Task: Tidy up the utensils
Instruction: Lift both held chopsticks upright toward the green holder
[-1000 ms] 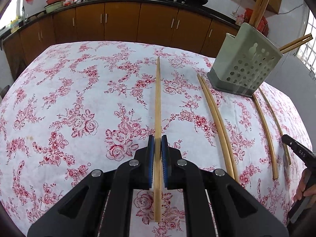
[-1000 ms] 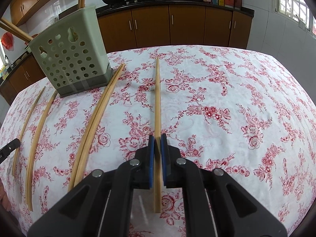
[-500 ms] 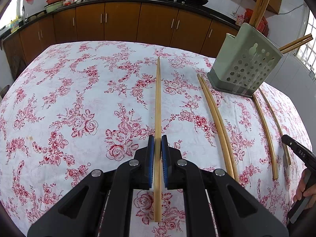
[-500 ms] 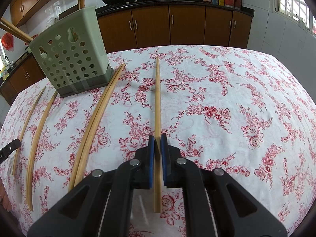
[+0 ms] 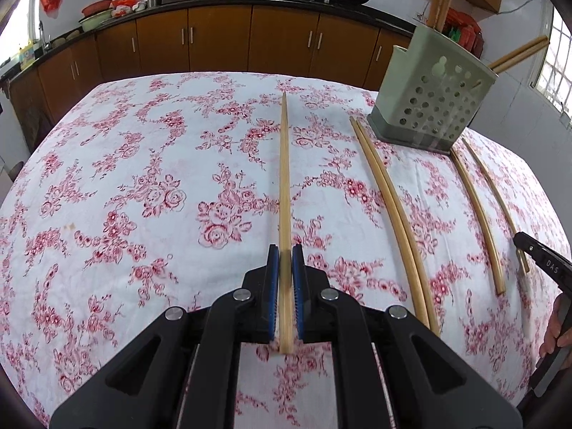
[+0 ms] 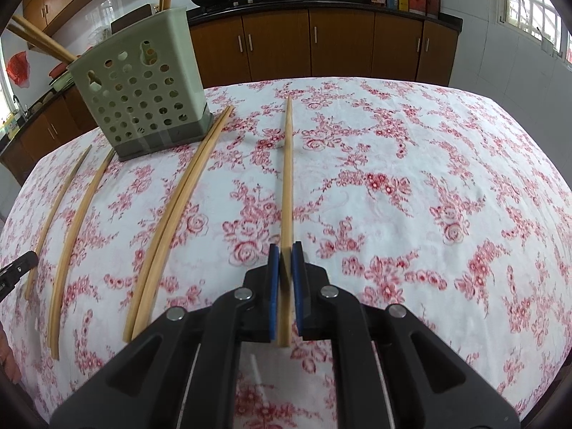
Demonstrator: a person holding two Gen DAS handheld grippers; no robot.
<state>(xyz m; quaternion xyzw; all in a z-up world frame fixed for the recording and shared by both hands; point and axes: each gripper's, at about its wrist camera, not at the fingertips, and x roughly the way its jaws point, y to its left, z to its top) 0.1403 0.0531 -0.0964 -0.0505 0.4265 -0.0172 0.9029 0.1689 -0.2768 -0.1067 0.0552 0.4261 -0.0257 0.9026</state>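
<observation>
My left gripper (image 5: 285, 254) is shut on a long wooden chopstick (image 5: 284, 178) that points away over the table. My right gripper (image 6: 285, 252) is shut on another chopstick (image 6: 287, 171) the same way. A pale green perforated utensil holder (image 5: 430, 102) stands at the far right in the left wrist view and at the far left in the right wrist view (image 6: 143, 85), with chopsticks sticking out of it. A pair of chopsticks (image 5: 389, 211) and two single chopsticks (image 5: 477, 211) lie on the cloth beside the holder.
The table has a white cloth with red roses (image 5: 143, 186). Brown kitchen cabinets (image 5: 214, 39) with woks on the counter run along the back. The other gripper's tip (image 5: 543, 264) shows at the right edge of the left wrist view.
Both grippers have risen slightly with their chopsticks; the holder looks a little closer and more tilted in both views.
</observation>
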